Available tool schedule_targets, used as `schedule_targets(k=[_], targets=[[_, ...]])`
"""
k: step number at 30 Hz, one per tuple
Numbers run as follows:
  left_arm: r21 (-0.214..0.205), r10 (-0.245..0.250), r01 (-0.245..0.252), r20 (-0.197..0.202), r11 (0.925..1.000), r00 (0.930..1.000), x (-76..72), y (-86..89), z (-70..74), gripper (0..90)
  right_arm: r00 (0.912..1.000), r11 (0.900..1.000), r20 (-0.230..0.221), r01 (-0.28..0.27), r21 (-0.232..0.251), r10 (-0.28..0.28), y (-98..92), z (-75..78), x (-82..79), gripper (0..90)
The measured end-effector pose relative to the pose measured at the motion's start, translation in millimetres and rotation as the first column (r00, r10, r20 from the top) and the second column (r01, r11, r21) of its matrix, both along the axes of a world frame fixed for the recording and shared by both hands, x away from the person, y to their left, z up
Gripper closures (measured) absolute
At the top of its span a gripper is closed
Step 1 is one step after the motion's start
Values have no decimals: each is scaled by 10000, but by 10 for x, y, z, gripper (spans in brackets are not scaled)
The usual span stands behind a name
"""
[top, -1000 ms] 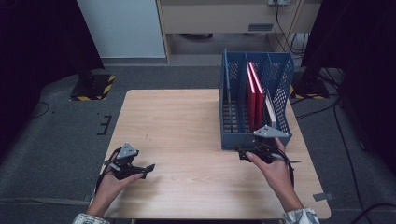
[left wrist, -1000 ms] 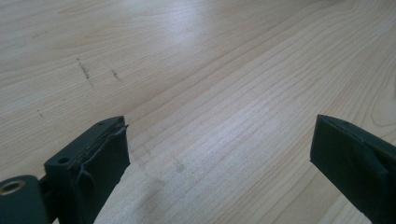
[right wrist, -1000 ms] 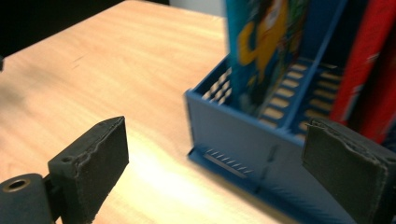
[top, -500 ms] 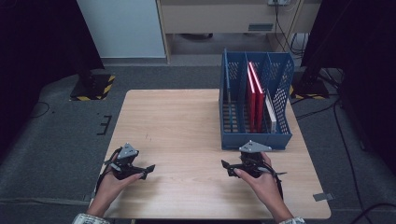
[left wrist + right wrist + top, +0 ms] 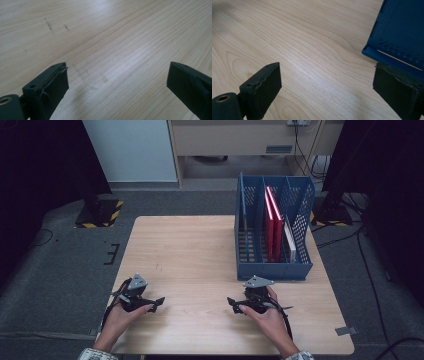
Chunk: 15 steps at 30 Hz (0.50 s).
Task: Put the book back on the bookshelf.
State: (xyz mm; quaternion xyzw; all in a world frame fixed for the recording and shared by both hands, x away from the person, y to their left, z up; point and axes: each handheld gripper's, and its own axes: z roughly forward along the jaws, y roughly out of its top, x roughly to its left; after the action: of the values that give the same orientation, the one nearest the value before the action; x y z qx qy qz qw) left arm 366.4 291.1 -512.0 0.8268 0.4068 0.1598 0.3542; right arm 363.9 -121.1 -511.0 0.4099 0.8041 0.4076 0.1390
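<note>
Blue rack corner, wooden table

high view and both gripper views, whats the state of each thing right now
left hand-held gripper: open, jaws wide apart, holding nothing, low over the table
right hand-held gripper: open, holding nothing, near the rack's front corner
blue file rack: upright on the table, holding books
red books: standing in the rack, leaning slightly
white book: standing in the rack's right slot
table: bare wood

overhead forward-down; tong cameras near table
</note>
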Motion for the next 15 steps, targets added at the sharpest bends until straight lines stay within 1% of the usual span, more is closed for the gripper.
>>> schedule_targets(k=[3,4,5,10,12,15], targets=[[54,110,-109,-27,9999,9999,17,17,-18,30,10000,10000,-86,19,-15,-19,13,-38,20,83],[100,136,-136,-63,9999,9999,29,25,-33,30,10000,9999,-94,25,-138,-27,22,-58,24,83],[156,181,-179,-120,9997,9998,44,34,-51,30,9996,9998,-267,0,-220,-5,34,-101,32,77],[321,253,-247,-206,9992,9995,76,53,-88,30,9995,9993,-303,69,-363,-80,38,-158,35,76],[388,334,-325,-219,9987,9992,86,55,-106,29,9993,9983,-353,105,-565,-126,36,-192,35,74],[495,368,-355,-255,9981,9990,99,58,-128,29,9984,9971,-459,297,-703,-330,41,-225,48,73]])
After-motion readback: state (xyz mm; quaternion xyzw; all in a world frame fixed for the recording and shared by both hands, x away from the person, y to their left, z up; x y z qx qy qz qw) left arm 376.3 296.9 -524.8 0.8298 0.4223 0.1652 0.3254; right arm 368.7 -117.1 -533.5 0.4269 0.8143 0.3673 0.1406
